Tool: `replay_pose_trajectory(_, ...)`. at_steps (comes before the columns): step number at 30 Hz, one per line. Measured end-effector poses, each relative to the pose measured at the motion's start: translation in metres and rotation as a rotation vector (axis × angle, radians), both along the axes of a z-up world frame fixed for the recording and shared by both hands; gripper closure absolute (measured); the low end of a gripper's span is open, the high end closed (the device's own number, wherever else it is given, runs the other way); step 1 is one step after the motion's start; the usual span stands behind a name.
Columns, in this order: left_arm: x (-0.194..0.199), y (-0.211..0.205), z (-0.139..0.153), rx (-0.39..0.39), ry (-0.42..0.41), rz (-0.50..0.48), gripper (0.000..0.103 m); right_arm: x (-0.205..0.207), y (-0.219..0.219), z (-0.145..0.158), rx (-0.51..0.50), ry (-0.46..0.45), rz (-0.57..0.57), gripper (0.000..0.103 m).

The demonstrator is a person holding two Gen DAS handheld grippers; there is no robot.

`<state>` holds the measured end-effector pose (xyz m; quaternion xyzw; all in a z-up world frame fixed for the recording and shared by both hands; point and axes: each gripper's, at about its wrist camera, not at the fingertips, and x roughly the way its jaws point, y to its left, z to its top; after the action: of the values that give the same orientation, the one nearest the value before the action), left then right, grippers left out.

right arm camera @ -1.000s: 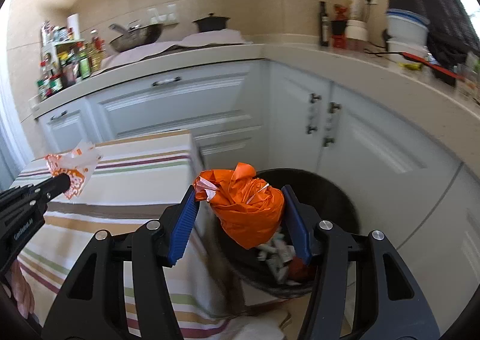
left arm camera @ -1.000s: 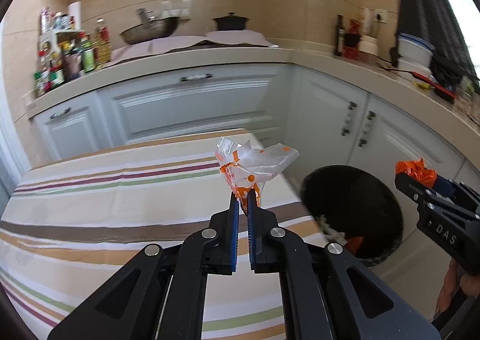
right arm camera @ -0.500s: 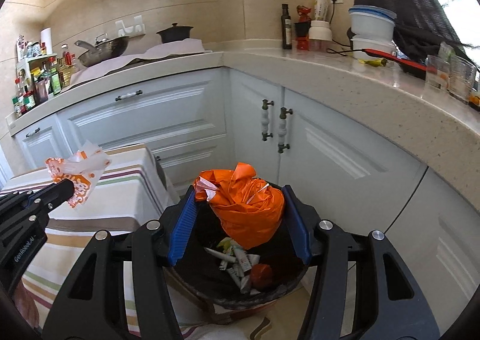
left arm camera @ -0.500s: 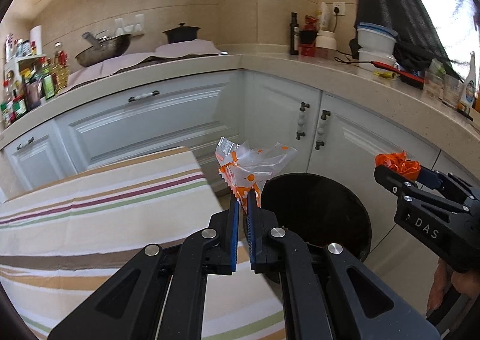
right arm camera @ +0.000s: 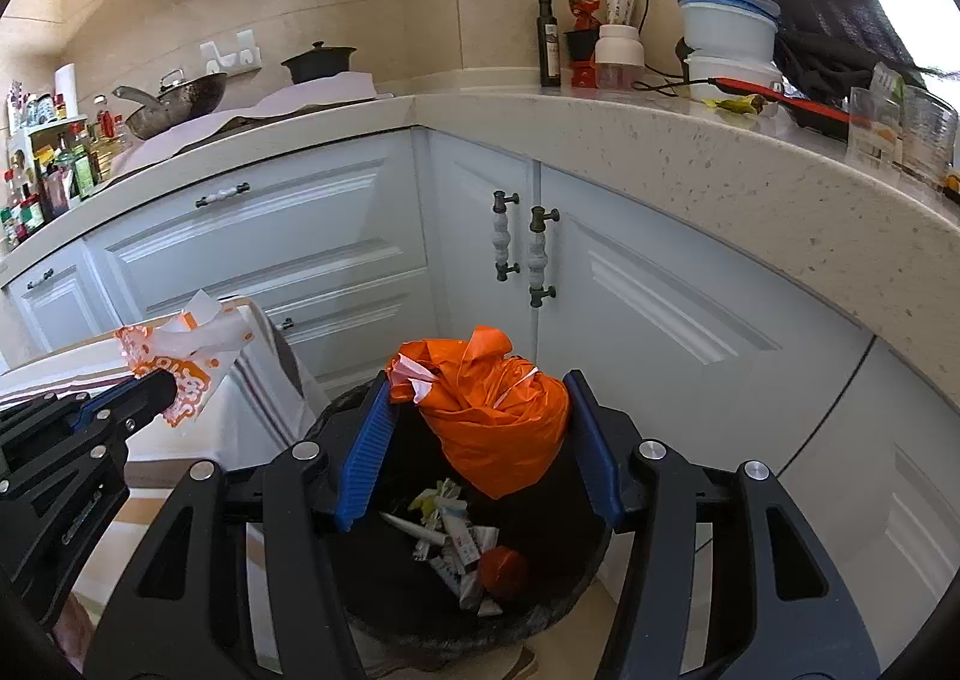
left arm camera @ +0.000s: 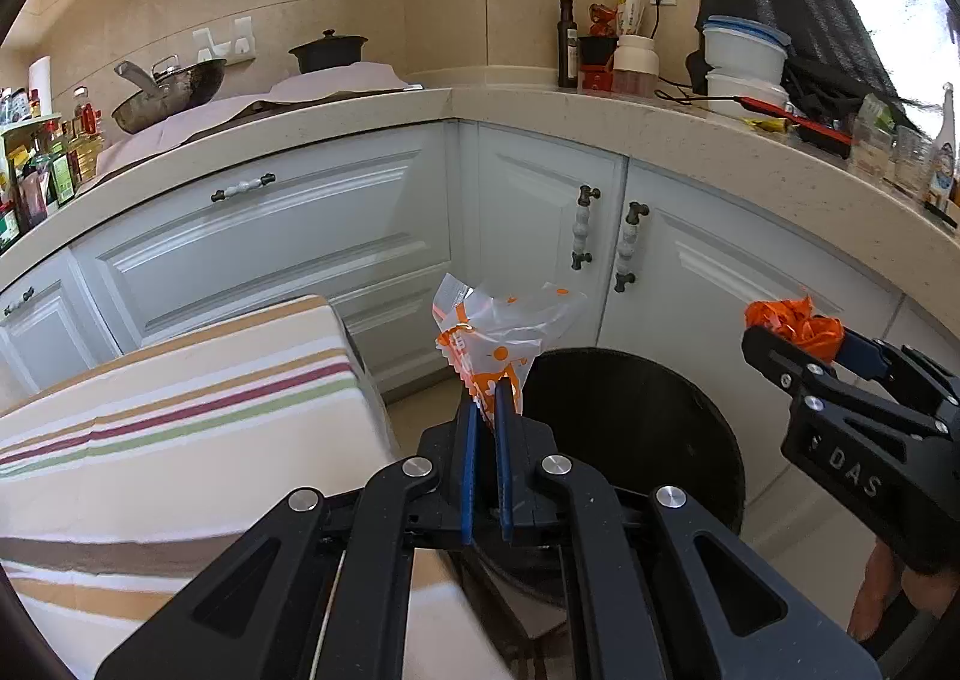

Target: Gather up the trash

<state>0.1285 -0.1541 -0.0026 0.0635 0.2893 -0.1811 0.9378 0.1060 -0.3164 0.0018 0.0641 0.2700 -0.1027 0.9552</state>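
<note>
Orange plastic bag (right arm camera: 492, 416): crumpled, clamped between the blue pads of the right gripper (right arm camera: 477, 428), held directly above the black trash bin (right arm camera: 540, 614). Clear wrapper with orange print (left arm camera: 498, 332): pinched at its lower end by the left gripper (left arm camera: 486, 416), jaws nearly together, held at the bin's near rim beside the striped tablecloth (left arm camera: 180, 422). Bin contents: small wrappers, tubes and a round red item. Surroundings: white cabinets (right arm camera: 336, 254), speckled counter (right arm camera: 750, 164).
</note>
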Motion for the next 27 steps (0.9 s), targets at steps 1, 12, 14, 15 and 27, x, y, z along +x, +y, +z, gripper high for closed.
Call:
replay_pose_trajectory(1, 0.005, -0.003, -0.002, 0.001, 0.004, -0.002, 0.097, 0.003, -0.001, -0.001, -0.001, 0.000, -0.004, 0.048)
replay_pose_trajectory(12, 0.033, -0.019, -0.021, 0.008, 0.065, -0.014, 0.072, 0.025, -0.015, -0.015, 0.017, 0.014, -0.032, 0.041)
replay_pose_trajectory(14, 0.033, -0.016, -0.021, 0.000, 0.067, -0.005, 0.070, 0.025, -0.014, -0.015, 0.016, 0.016, -0.031, 0.040)
replay_pose_trajectory(15, 0.033, -0.015, -0.020, -0.001, 0.069, -0.002, 0.070, 0.024, -0.014, -0.016, 0.015, 0.017, -0.030, 0.040)
replay_pose_trajectory(27, 0.010, 0.001, -0.001, -0.020, 0.017, 0.008, 0.047, -0.002, -0.012, -0.005, 0.036, 0.000, -0.054, 0.039)
